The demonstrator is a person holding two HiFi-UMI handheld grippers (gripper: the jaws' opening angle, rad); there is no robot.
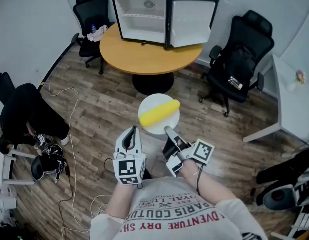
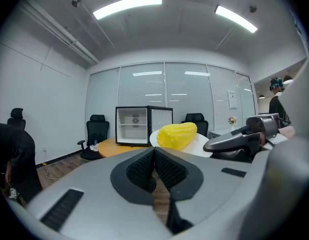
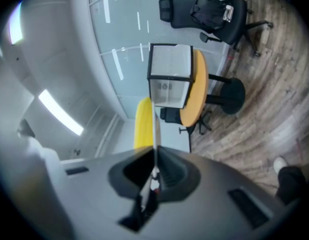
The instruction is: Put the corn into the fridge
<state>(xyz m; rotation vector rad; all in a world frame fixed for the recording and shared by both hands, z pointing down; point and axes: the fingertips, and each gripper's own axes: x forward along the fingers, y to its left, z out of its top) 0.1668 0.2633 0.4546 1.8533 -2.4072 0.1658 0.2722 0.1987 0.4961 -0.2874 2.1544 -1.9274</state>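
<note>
Two hand-held grippers sit low in the head view, before the person's chest. The right gripper (image 1: 168,131) bites the near rim of a round white plate (image 1: 162,128). The yellow corn cob (image 1: 159,112) lies across that plate, just beyond the jaws. The left gripper (image 1: 132,131) is just beside the plate's left edge, apart from the corn. Well beyond stands a small black fridge (image 1: 144,14), door open, on a round wooden table (image 1: 144,56).

From the left gripper view, its jaws are pressed together on nothing, with the corn ahead and slightly right.

From the right gripper view, the jaws clamp the plate, seen edge-on, with the corn on its left face.
</note>
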